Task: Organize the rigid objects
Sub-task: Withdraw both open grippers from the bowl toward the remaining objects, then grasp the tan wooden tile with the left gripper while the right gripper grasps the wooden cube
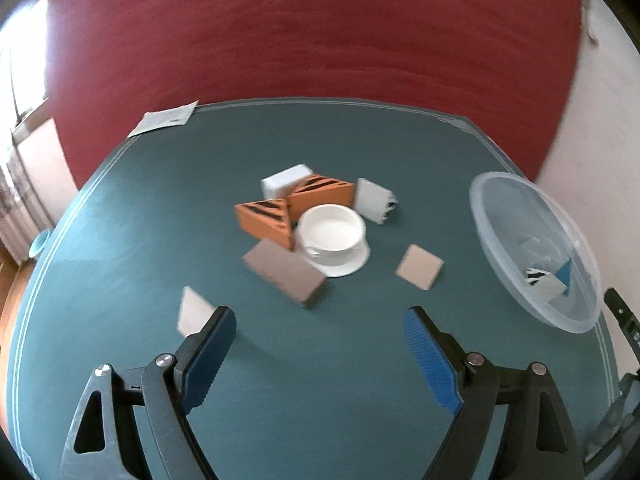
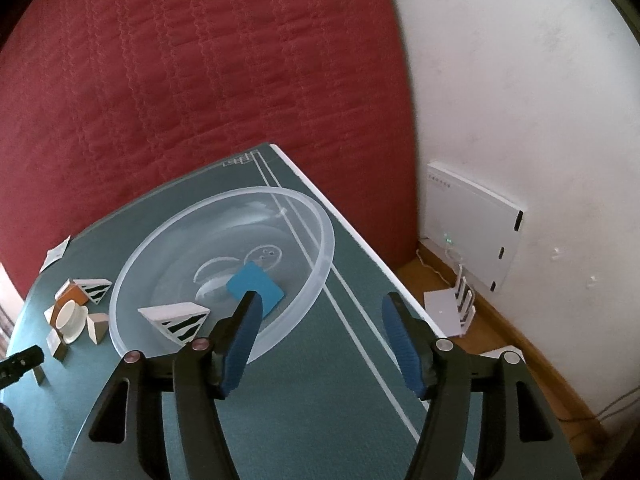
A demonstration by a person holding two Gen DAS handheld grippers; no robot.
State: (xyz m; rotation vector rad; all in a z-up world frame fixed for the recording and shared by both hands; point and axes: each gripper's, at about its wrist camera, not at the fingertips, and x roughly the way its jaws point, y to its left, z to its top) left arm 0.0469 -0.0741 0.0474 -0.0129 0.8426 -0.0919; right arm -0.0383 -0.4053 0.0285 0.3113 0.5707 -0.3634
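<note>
Grey-brown flat block (image 1: 285, 276) lies on the counter (image 1: 120, 220) just ahead of my L claw (image 1: 318, 326), long axis slanting near-right; L nearer. Both claws released, empty. R claw (image 2: 320, 308) sits by the bowl (image 2: 320, 216).

Green table (image 1: 120, 240) with pale double lines along the edges. Near the middle, a white cup (image 1: 332, 228) on a white saucer (image 1: 352, 264). Touching the cup on the left and far side, two orange striped wedges (image 1: 266, 220); behind those, a white block (image 1: 286, 180). Just right of the far wedge, a white striped wedge (image 1: 374, 200). Nearer, a grey-brown slab (image 1: 286, 272), one corner by the saucer. A tan tile (image 1: 420, 266) right of the saucer, apart from it. A pale wedge (image 1: 194, 310) nearer left. A paper sheet (image 1: 164, 118) at the far left corner. A clear plastic bowl (image 2: 320, 240) on the right side.
</note>
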